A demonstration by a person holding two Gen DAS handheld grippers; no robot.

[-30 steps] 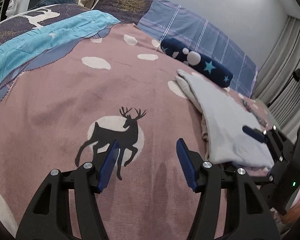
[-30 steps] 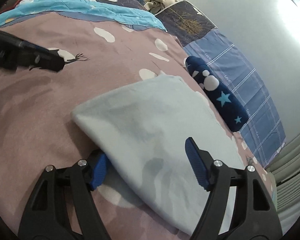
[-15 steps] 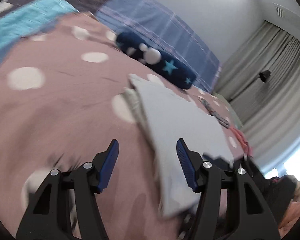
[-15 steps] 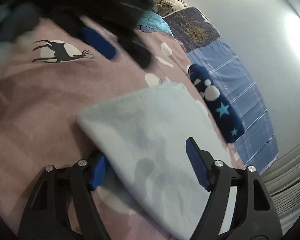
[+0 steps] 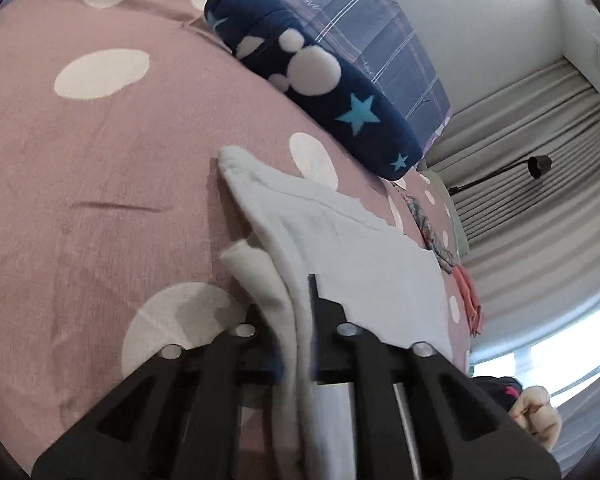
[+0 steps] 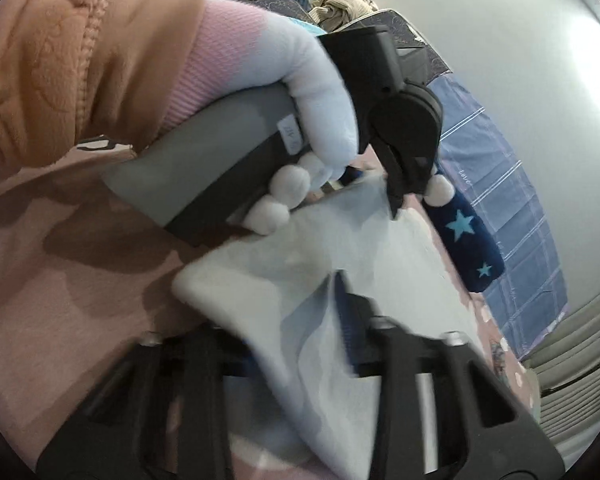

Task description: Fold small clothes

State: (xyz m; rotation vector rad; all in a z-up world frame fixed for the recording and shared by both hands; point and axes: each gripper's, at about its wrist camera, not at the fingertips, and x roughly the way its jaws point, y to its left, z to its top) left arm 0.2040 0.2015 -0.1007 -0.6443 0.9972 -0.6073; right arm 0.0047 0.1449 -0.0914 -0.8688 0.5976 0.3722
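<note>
A folded pale grey-white garment (image 5: 364,248) lies on the pink bedspread (image 5: 100,168). My left gripper (image 5: 296,320) is shut on the garment's near-left edge, with the cloth bunched between the jaws. In the right wrist view the same garment (image 6: 300,280) lies ahead, and my right gripper (image 6: 300,344) is shut on its near edge. The left gripper's body (image 6: 384,92), held by a white-gloved hand (image 6: 308,80), fills the upper middle of that view, over the garment's far edge.
A navy rolled blanket with stars (image 5: 320,80) lies beyond the garment, against a blue plaid pillow (image 5: 372,24). Small colourful clothes (image 5: 444,248) lie at the right edge of the bed. Grey curtains (image 5: 540,168) and a lamp stand to the right.
The left gripper swung right from the deer print to the garment and closed on its edge. The right gripper closed on the garment's near edge. The left hand now fills the right wrist view.
</note>
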